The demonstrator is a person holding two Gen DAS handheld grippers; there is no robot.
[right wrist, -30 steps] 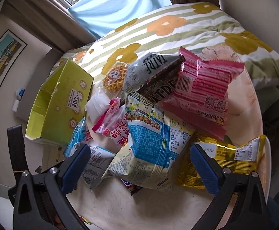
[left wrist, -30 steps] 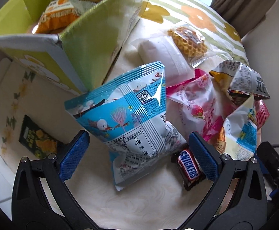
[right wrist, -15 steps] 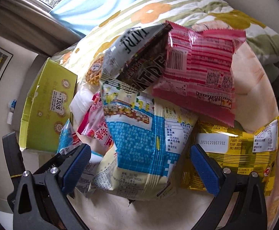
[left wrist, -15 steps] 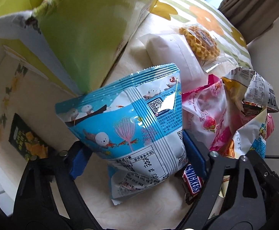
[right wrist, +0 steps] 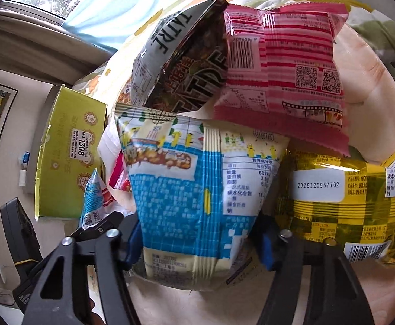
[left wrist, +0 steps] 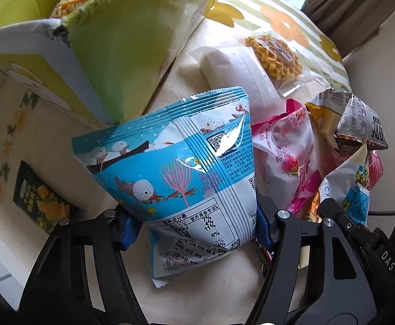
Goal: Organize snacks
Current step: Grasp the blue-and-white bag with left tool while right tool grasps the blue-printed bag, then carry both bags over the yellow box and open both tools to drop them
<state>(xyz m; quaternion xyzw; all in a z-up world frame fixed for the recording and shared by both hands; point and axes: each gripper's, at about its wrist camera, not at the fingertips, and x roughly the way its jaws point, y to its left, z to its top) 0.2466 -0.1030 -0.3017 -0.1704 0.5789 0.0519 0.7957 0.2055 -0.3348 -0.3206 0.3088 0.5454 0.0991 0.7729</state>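
My left gripper (left wrist: 194, 230) is shut on the lower part of a blue seal-print snack bag (left wrist: 181, 168), which stands tilted just in front of the green cardboard box (left wrist: 121, 54). The box holds an orange snack pack (left wrist: 75, 0). My right gripper (right wrist: 200, 241) is shut on a blue-and-cream popcorn bag (right wrist: 194, 189) in the middle of the pile. The green box also shows in the right wrist view (right wrist: 67, 151) at the left, with the seal-print bag (right wrist: 94, 200) beside it.
A pink strawberry bag (left wrist: 286, 159), a white pack (left wrist: 238, 73), a waffle pack (left wrist: 273, 54) and a small dark packet (left wrist: 37, 197) lie around. A grey-black bag (right wrist: 186, 62), a pink striped bag (right wrist: 286, 65) and a yellow bag (right wrist: 346, 203) crowd the round table (right wrist: 368, 81). A flowered pillow (left wrist: 278, 16) lies behind.
Both grippers moved forward and closed: the left one onto the seal-print bag, the right one onto the popcorn bag. Both were open a second ago.
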